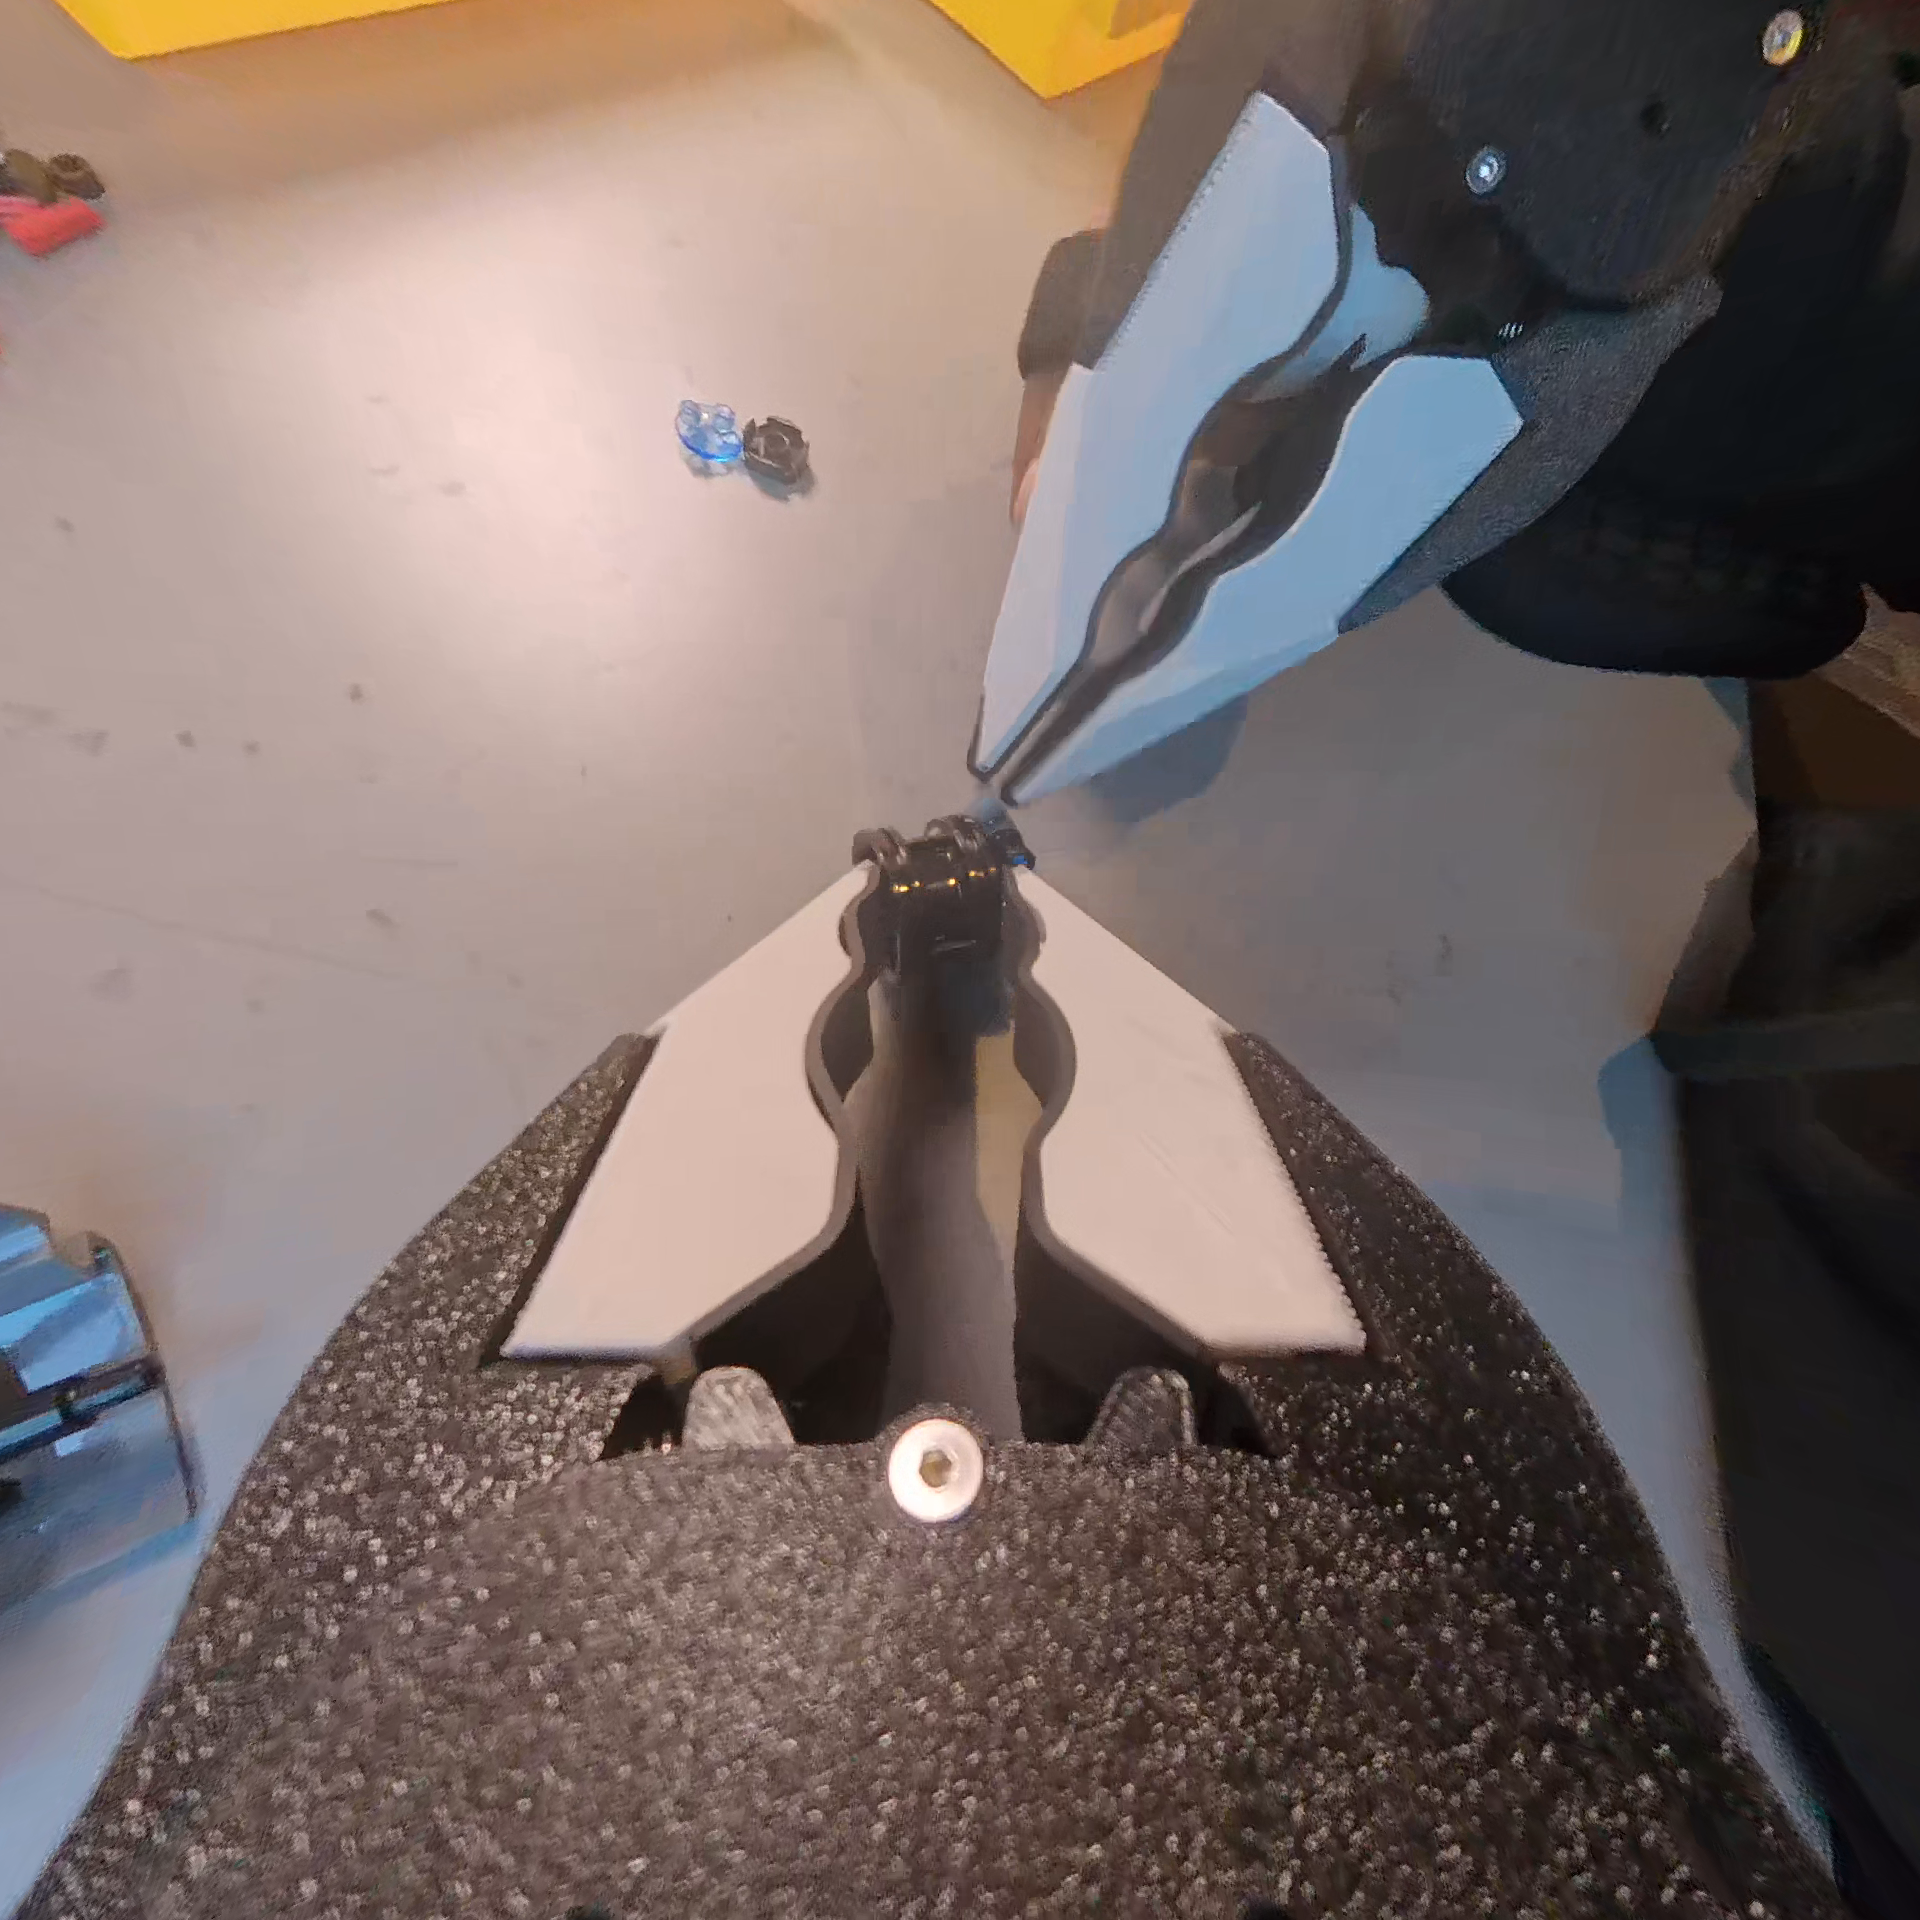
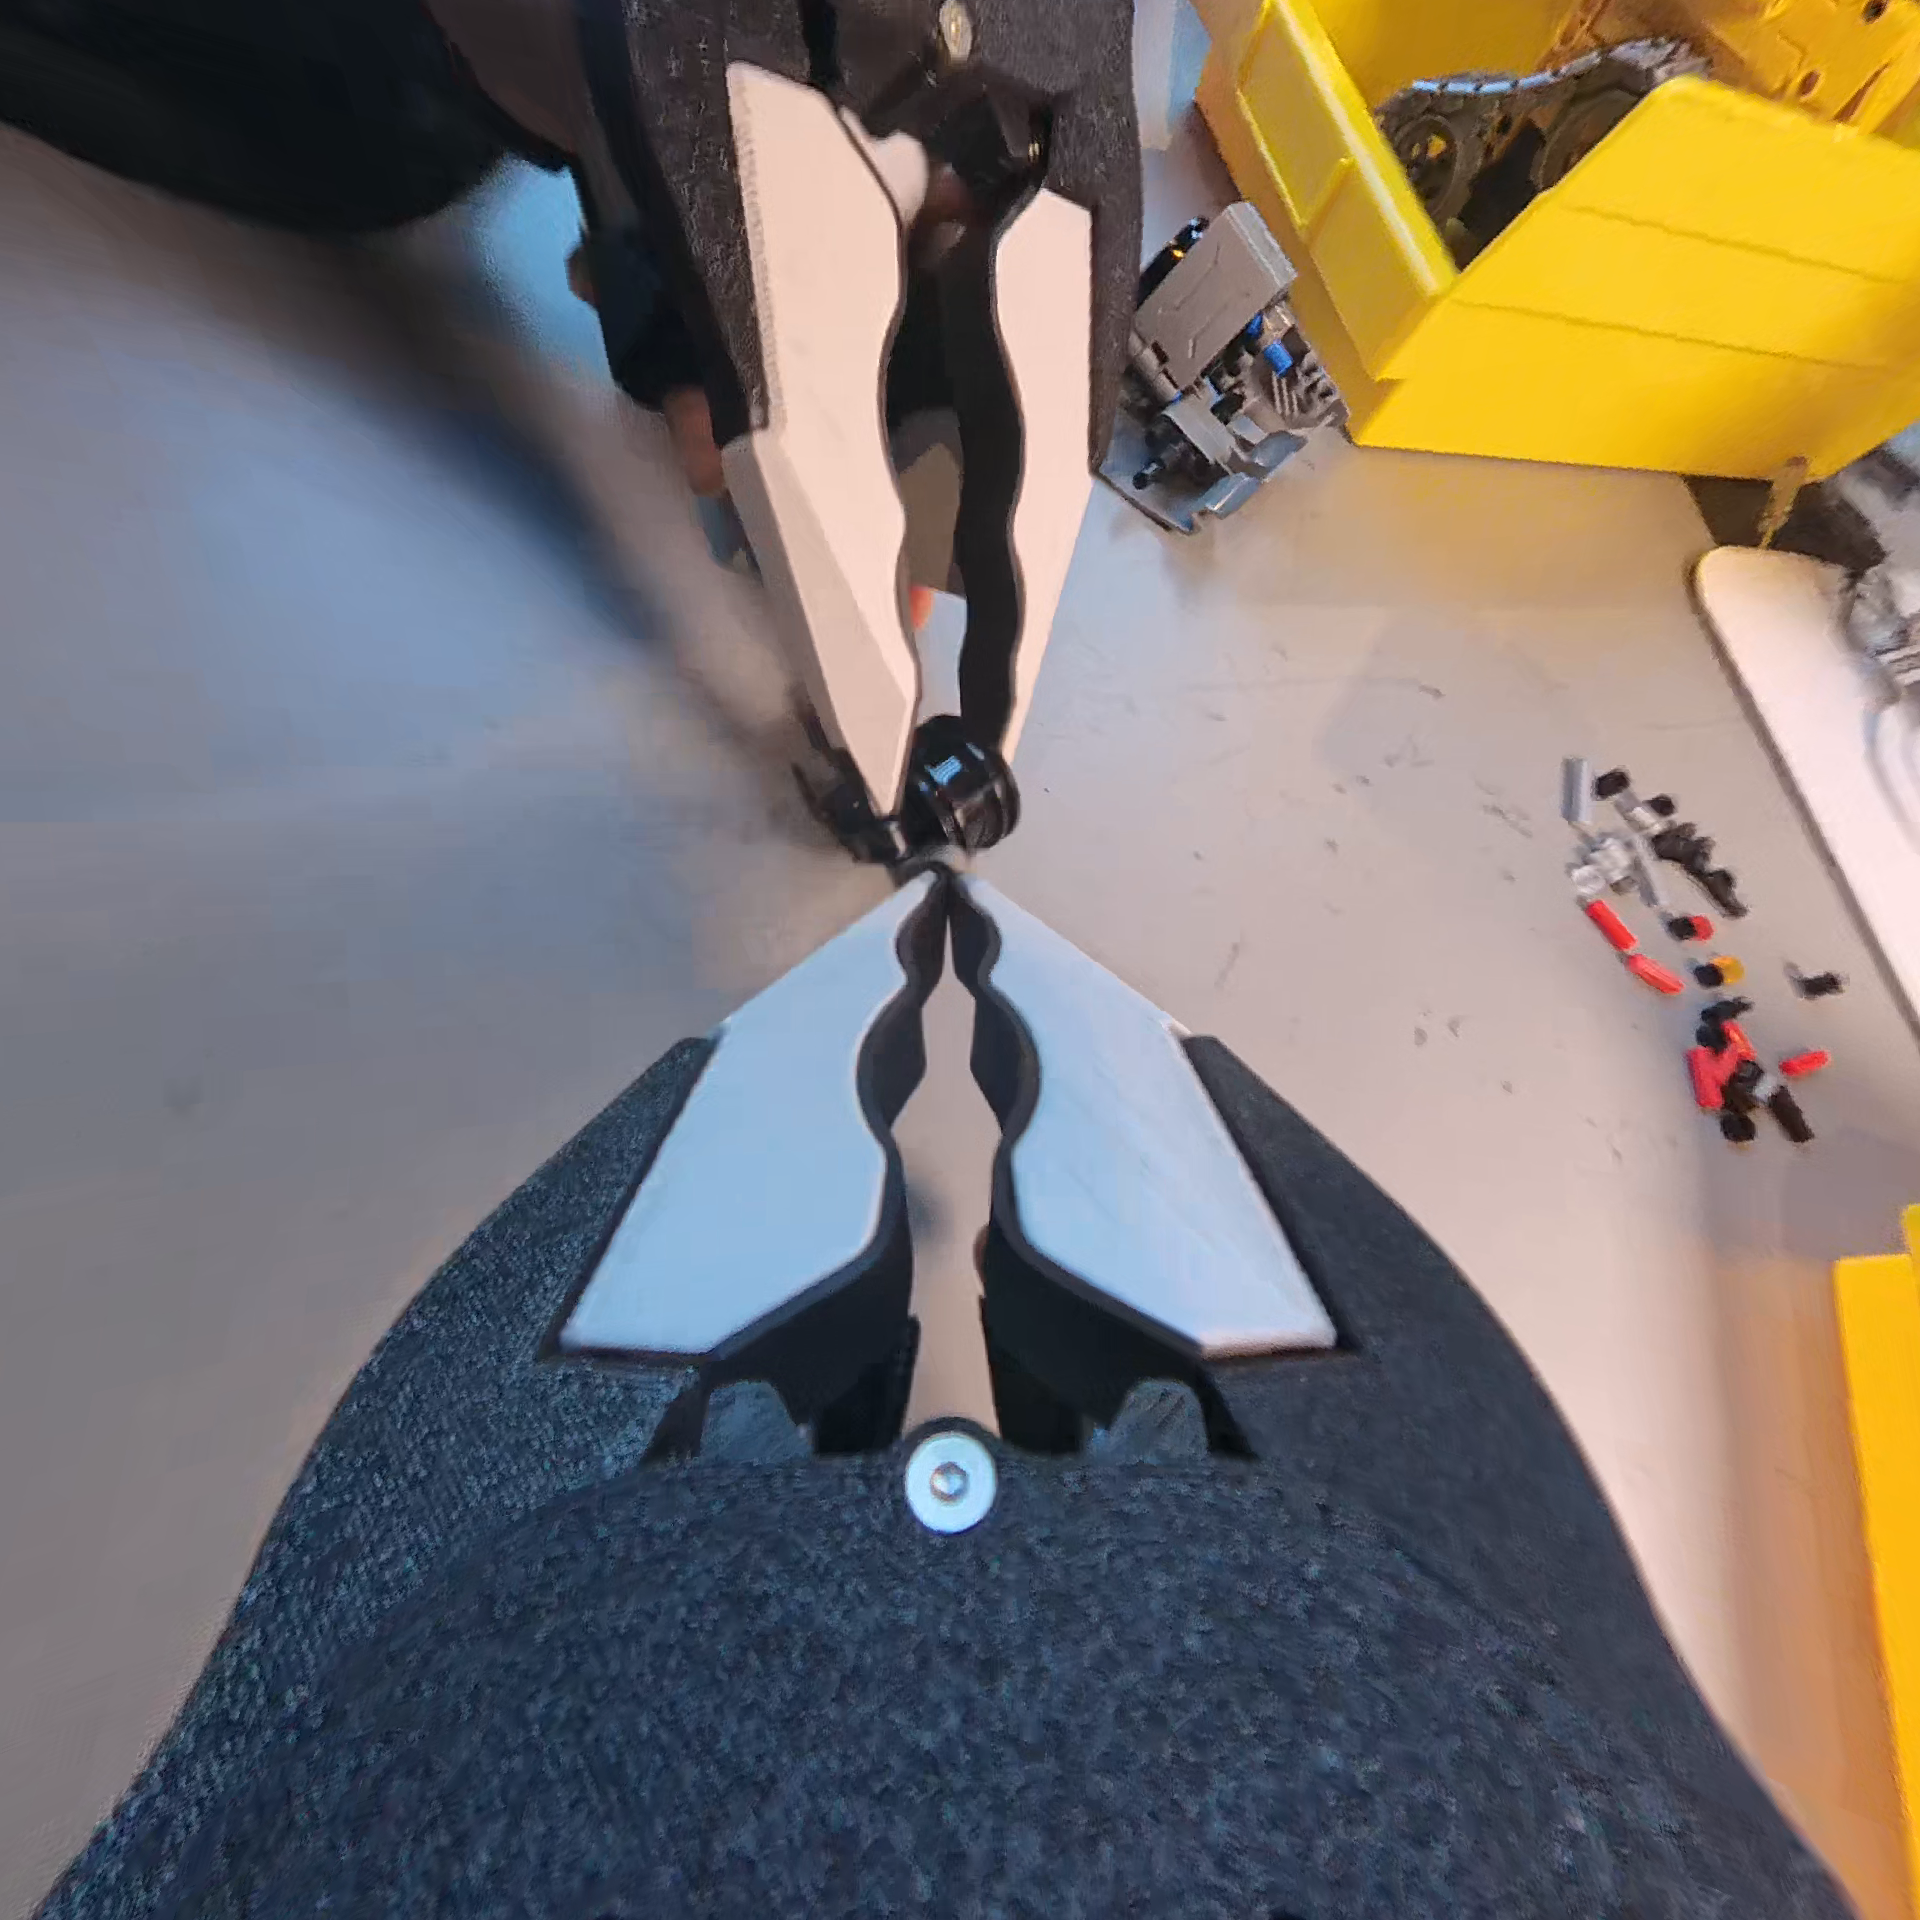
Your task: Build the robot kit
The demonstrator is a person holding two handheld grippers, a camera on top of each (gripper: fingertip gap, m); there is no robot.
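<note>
The left gripper (image 1: 940, 883) is closed on a small black plastic part (image 1: 935, 899), pinched at its fingertips above the pale table (image 1: 416, 675). The right gripper (image 2: 948, 883) meets it tip to tip; its fingers are nearly together, and something tiny and bluish (image 1: 995, 816) sits at their tips, too small to tell whether it is gripped.

The table under and to the left of both tools is bare and wide. Well apart from them lie a clear blue piece (image 1: 710, 434) touching a black round piece (image 1: 774, 449). To the right, a scatter of red, black and grey small parts (image 2: 1704, 977) lies near the table edge (image 2: 1787, 665). Farther off stand a yellow bin (image 2: 1621, 270) and, just beside it, a grey block assembly (image 2: 1216, 364).
</note>
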